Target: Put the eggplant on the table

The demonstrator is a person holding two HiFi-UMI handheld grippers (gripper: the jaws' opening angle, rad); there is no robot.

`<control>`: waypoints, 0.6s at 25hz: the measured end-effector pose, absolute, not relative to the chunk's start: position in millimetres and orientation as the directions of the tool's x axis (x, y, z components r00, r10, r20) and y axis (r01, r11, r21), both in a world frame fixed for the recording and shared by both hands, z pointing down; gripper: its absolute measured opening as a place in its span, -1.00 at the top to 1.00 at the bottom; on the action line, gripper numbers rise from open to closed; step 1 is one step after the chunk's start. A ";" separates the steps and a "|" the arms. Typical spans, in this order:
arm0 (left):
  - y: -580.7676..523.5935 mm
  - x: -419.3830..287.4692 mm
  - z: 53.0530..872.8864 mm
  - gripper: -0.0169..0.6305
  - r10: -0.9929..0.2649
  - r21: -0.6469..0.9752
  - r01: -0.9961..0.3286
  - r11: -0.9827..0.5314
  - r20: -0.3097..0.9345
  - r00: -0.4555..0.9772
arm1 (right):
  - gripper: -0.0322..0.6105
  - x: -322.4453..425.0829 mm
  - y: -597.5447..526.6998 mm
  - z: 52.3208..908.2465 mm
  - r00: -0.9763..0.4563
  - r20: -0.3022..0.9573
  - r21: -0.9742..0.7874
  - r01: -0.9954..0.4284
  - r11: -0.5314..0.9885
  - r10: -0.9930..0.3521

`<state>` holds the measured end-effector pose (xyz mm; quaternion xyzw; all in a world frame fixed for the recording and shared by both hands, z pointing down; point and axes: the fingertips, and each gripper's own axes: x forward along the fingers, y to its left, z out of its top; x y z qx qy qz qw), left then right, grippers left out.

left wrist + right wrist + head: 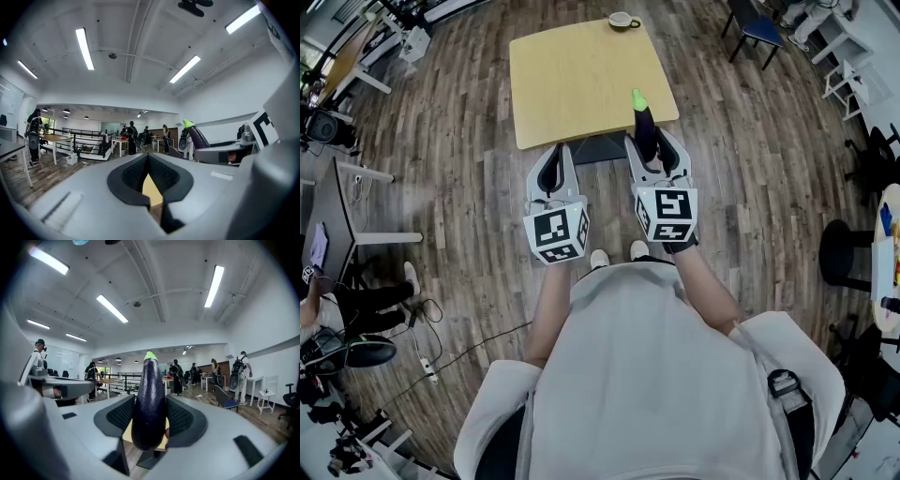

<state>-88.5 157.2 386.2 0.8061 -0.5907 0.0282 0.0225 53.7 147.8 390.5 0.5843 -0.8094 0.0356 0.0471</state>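
Observation:
A dark purple eggplant (643,120) with a green stem end stands nearly upright in my right gripper (653,148), whose jaws are shut on its lower half. It hangs over the near right edge of the square light wooden table (572,75). In the right gripper view the eggplant (150,404) fills the gap between the black pads (183,417). My left gripper (554,161) is beside it on the left, just short of the table's near edge, shut on nothing. From the left gripper view the eggplant (197,135) shows at the right.
A cup on a saucer (622,21) sits at the table's far edge. A blue chair (757,28) stands at the back right, desks (337,216) at the left, a round table (889,262) at the right. Cables (459,352) lie on the wood floor. People stand far off in the room.

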 end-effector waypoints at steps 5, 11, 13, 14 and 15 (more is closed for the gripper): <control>151.6 -83.9 388.5 0.93 -0.952 0.009 -0.955 -0.297 0.079 0.297 | 0.24 59.2 142.8 389.9 -0.315 0.105 -0.011 -0.949 0.315 -0.943; 149.1 -74.7 390.0 0.93 -0.954 0.007 -0.958 -0.287 0.083 0.287 | 0.24 65.8 138.9 389.2 -0.329 0.098 -0.018 -0.944 0.329 -0.939; 147.8 -69.8 391.7 0.93 -0.955 0.008 -0.959 -0.285 0.086 0.284 | 0.24 69.6 137.1 390.2 -0.334 0.099 -0.020 -0.943 0.333 -0.937; 146.6 -67.6 391.7 0.93 -0.955 0.009 -0.959 -0.283 0.086 0.283 | 0.24 71.5 135.7 389.9 -0.336 0.099 -0.020 -0.942 0.336 -0.937; 145.1 -65.9 391.2 0.93 -0.956 0.010 -0.960 -0.280 0.085 0.280 | 0.24 73.2 134.1 389.3 -0.339 0.097 -0.020 -0.941 0.339 -0.936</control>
